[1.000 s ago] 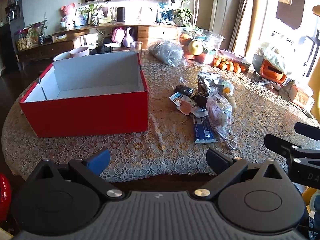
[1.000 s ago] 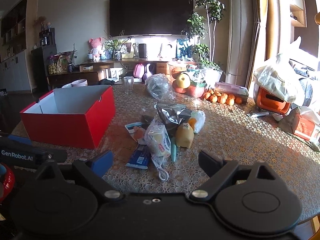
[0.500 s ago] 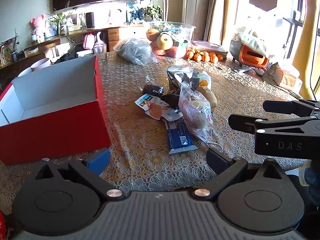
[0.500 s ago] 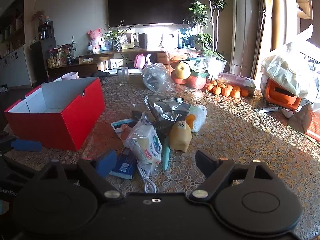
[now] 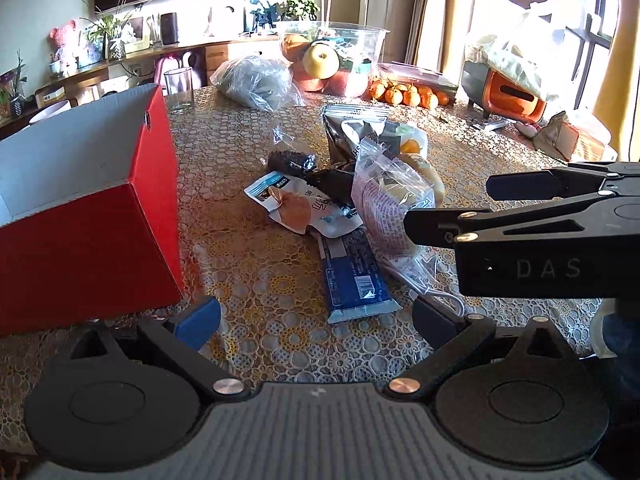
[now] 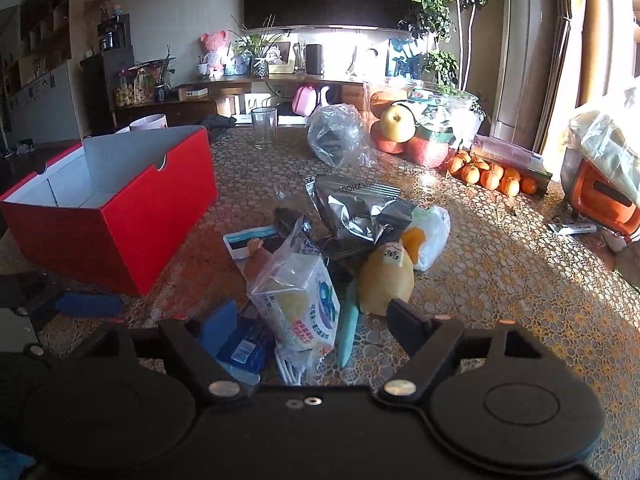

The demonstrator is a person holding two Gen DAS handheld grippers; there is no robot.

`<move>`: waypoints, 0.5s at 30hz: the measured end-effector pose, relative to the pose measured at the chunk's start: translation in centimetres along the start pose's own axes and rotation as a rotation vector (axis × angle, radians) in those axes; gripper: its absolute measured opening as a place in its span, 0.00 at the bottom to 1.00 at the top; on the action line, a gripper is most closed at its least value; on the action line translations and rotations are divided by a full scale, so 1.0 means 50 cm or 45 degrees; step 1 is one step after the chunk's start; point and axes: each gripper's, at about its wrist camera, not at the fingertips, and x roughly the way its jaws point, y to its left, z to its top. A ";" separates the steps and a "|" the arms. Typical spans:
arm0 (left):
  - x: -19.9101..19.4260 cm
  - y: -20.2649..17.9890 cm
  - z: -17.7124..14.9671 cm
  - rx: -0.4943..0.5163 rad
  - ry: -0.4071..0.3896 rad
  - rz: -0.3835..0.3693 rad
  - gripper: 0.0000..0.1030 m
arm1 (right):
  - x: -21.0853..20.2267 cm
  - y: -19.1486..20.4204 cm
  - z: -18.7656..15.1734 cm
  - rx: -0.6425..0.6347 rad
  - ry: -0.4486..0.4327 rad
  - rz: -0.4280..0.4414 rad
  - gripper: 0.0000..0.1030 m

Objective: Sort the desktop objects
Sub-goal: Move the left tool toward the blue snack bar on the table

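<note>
Snack packets lie in a loose heap on the lace-covered table [image 6: 500, 280], just right of an open red box [image 6: 120, 216] that looks empty. Nearest the right gripper [image 6: 312, 320] is a clear bag of bread [image 6: 296, 304], light, soft and crinkly; its loose plastic would slip and its contents would crush, so the knotted or gathered end seems the safest place to pinch. Beside it lie a flat blue bar [image 5: 354, 276], stiff enough to take by its edges, a crumpled silver foil bag [image 6: 360, 208] and a yellow pear-shaped thing [image 6: 386, 280], possibly a soft toy or fruit; the glare makes it hard to tell. The right gripper's jaws stand wide, have just been closing a little, and press on nothing, though the bread bag sits between them. The left gripper [image 5: 316, 316] hangs spread apart and empty above the blue bar.
</note>
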 end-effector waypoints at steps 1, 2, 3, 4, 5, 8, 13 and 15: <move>0.007 0.001 0.000 -0.003 0.006 0.004 0.99 | 0.008 0.000 0.002 -0.006 0.007 0.004 0.80; 0.014 0.002 0.001 -0.010 0.011 0.002 0.99 | 0.016 0.001 0.004 -0.009 0.014 0.008 0.79; 0.021 0.004 0.002 -0.019 0.016 -0.001 0.99 | 0.023 0.002 0.005 -0.014 0.023 0.012 0.79; 0.027 0.005 0.003 -0.025 0.021 -0.004 0.99 | 0.030 0.003 0.006 -0.019 0.029 0.017 0.78; 0.031 0.006 0.003 -0.028 0.022 -0.007 0.99 | 0.038 0.004 0.007 -0.027 0.035 0.021 0.78; 0.041 0.005 0.005 -0.029 0.023 -0.004 0.99 | 0.056 0.007 0.009 -0.034 0.049 0.028 0.76; 0.057 0.009 0.008 -0.029 0.026 -0.007 0.99 | 0.078 0.008 0.010 -0.029 0.074 0.029 0.72; 0.062 0.008 0.009 -0.030 0.028 -0.012 0.98 | 0.083 0.008 0.008 -0.033 0.081 0.027 0.69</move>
